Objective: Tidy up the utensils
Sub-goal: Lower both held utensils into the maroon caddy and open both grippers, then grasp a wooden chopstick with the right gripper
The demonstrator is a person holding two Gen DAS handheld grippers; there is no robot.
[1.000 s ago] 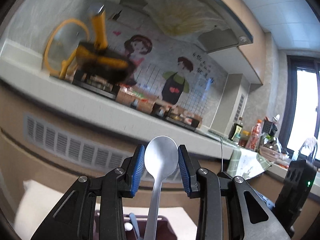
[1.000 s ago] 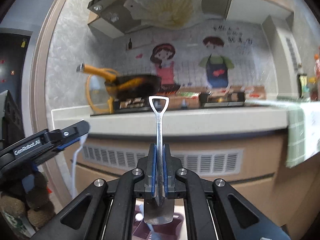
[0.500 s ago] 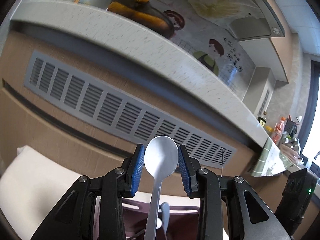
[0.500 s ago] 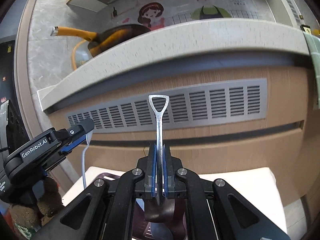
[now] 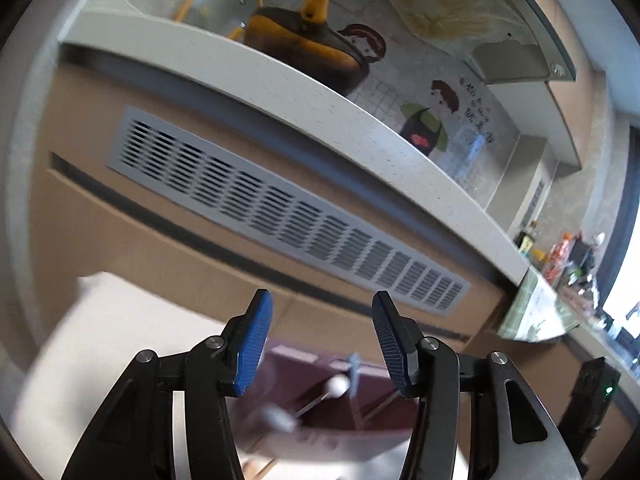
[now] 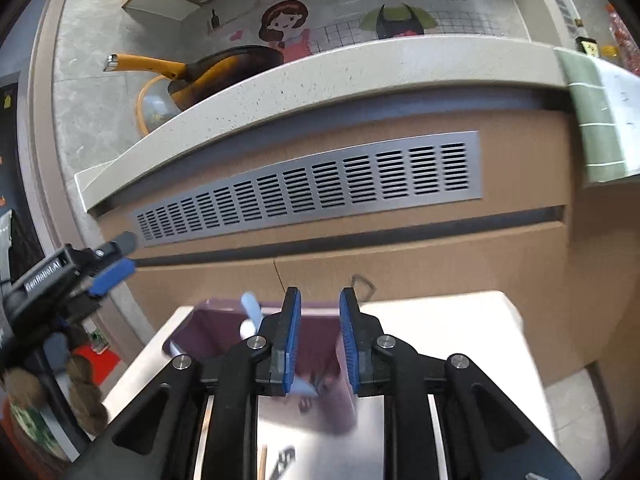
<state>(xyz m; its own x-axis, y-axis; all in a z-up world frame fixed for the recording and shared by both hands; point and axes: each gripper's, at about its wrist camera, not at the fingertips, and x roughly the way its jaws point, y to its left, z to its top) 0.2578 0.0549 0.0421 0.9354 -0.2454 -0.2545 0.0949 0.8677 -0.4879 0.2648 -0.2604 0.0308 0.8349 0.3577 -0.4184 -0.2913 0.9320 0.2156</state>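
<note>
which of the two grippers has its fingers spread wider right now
The left gripper: its blue pads stand far apart over the purple bin. The right gripper is open too, but with a much narrower gap.

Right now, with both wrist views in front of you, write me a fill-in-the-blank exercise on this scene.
1. The pads on the left gripper are coloured ____.
2. The right gripper stands open above a ____-coloured utensil box.
3. The pan on the counter has a handle coloured ____.
4. Between the left gripper's jaws there is ____ held.

Missing words: blue; purple; yellow; nothing
</note>
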